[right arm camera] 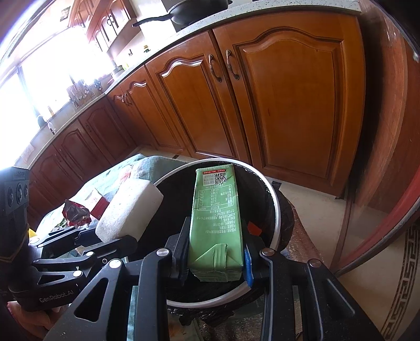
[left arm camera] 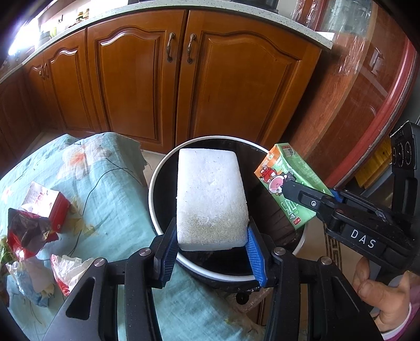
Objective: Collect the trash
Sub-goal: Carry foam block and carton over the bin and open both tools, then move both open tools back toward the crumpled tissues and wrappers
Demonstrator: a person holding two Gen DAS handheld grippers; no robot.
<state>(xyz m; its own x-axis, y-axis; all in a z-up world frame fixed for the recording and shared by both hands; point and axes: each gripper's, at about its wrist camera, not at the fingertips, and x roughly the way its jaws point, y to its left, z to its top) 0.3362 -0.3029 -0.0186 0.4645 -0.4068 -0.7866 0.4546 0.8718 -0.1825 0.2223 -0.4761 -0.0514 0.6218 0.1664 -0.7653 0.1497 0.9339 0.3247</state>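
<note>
holding white foam block [left arm camera: 211, 196] in left gripper [left arm camera: 210, 245], over bin [left arm camera: 155, 183]

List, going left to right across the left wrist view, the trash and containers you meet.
Crumpled red-and-dark foil wrapper → red-and-white paper carton → white rectangular foam block, held by the left gripper over the round black-lined white-rimmed bin → green drink carton in the right gripper.

A kitchen with wooden cabinets and strong daylight

Brown wooden cabinet doors [left arm camera: 147, 78] with curved metal handles [right arm camera: 214, 68] stand under a pale speckled countertop [right arm camera: 236, 21]. A bright window [right arm camera: 39, 65] is at the left. The floor [right arm camera: 315, 199] is light tile. A black pan [right arm camera: 194, 10] sits on the countertop.
</note>
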